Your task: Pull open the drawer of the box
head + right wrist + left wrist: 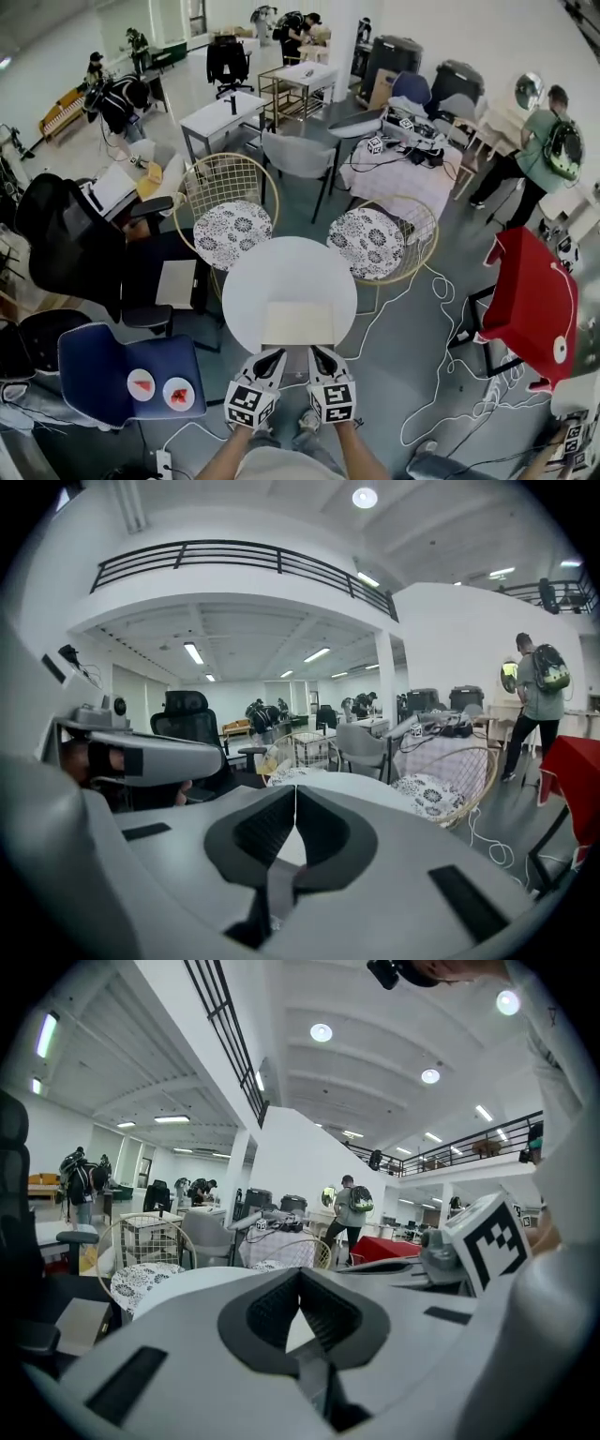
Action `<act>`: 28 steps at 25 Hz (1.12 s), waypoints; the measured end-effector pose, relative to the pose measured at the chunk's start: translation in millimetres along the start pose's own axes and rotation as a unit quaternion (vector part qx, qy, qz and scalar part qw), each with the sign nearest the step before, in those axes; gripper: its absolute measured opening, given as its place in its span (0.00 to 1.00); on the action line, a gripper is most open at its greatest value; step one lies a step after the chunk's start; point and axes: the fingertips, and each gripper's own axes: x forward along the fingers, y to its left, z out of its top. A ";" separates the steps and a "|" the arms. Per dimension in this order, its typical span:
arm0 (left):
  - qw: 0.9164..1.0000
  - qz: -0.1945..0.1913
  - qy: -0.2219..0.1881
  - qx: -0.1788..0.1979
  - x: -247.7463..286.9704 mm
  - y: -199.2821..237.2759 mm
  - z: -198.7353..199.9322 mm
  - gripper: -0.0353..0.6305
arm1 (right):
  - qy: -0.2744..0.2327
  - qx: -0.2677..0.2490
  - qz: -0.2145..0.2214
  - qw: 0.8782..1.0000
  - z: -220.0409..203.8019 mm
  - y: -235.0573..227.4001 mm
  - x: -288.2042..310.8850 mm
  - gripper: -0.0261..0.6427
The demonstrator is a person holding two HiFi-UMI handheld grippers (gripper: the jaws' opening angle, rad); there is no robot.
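Box (pixel 298 323) sits at the near edge of the round white bench (pixel 281 267), lower centre of the head view. I cannot make out its drawer front or any handle.

Risk 1: both claws are clenched on nothing, so a pull tried like this would likely slip off the front.

Risk 2: unbraced, the box may slide toward the bench edge instead of the drawer opening.

Pose: left claw (pixel 278 354) and right claw (pixel 317 352) hover side by side just short of the box, tips pointing at it. I see no contact.
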 end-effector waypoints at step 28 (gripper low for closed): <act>0.997 0.047 -0.052 0.029 -47.3 -66.0 25.5 0.07 | -0.065 -0.051 0.052 0.995 29.6 28.5 -86.0 0.06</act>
